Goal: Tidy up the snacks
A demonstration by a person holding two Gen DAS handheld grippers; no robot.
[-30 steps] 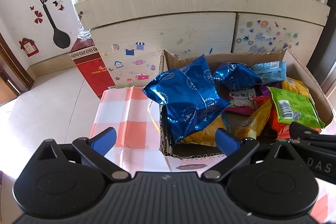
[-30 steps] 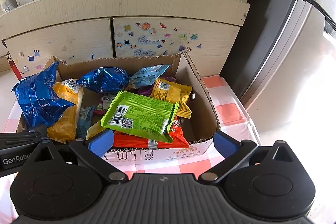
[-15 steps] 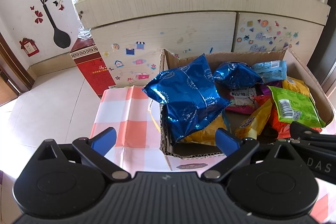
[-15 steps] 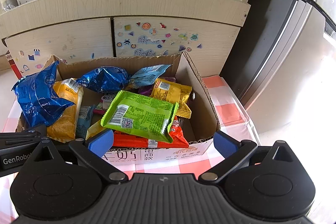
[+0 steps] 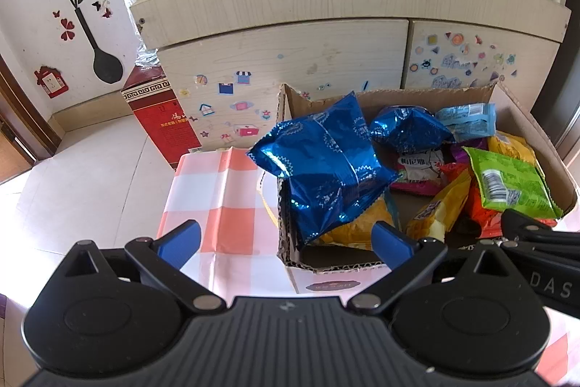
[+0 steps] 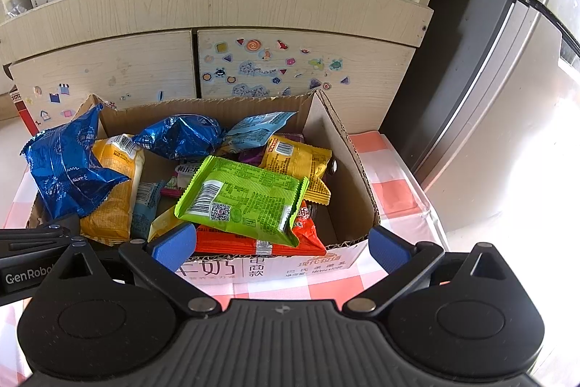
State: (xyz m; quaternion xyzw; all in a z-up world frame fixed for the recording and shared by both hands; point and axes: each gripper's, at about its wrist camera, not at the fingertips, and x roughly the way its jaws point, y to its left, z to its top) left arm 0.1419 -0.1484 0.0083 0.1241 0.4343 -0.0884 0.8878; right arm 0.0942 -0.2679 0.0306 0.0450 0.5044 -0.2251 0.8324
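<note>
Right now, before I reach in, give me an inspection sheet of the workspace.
Surface: checkered cloth, orange and white, under the box.
Job's things: cardboard box open, heaped with snack packets; large blue foil bag overhangs its left wall; green packet lies on top.
Clutter: red carton on the floor beside the cabinet.
Grippers: left claw open, empty; right claw open, empty, both short of the box.
Cables: nothing seen.
Surroundings: stickered cabinet behind, crowded shelf above.
</note>
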